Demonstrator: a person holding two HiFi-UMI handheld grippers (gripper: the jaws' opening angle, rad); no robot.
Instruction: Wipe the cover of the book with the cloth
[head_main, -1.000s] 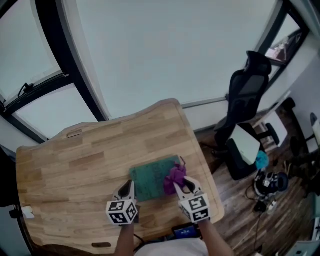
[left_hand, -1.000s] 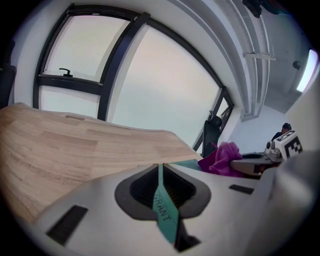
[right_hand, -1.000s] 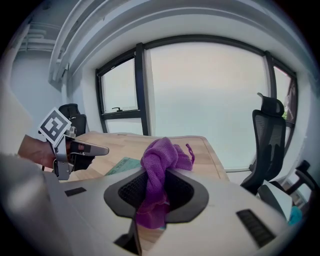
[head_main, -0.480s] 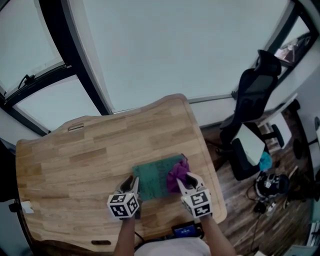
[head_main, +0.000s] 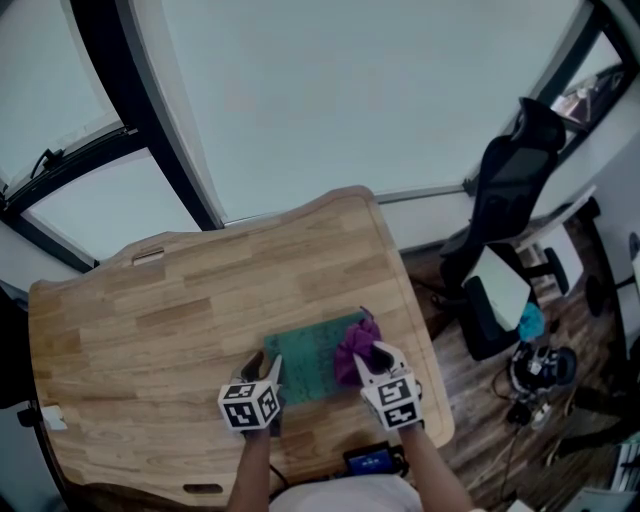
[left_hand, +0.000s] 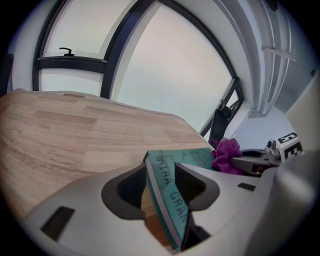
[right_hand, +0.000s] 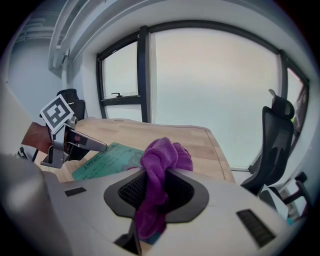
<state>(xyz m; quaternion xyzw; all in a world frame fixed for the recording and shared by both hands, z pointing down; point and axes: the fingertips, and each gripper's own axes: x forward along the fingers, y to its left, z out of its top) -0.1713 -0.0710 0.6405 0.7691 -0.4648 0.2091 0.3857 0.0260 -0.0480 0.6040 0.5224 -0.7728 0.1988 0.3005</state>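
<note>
Item under inspection: a teal book (head_main: 312, 360) lying flat, cover up, on the near right part of the wooden table (head_main: 200, 300). In the head view its long axis runs left to right across the table, the right end angled slightly away from the person. Its lettered edge faces the left side.

Left gripper (head_main: 265, 365): positioned at the book's left end. Its own view shows the lettered edge (left_hand: 172, 200) standing between the jaws. The jaws have just been opening and are now spread wide, with bare wood visible between the left pad and the book. No pinch observed.

Right gripper (head_main: 375, 358): positioned at the book's right end. Its jaws are closed on a purple cloth (right_hand: 160, 160), which bunches up above the pads and hangs down between them. In the head view the cloth (head_main: 355, 345) sits over the right part of the cover. Whether it presses on the cover cannot be determined.

Surroundings: a black office chair (head_main: 510, 190) stands on the floor, right of the table.
</note>
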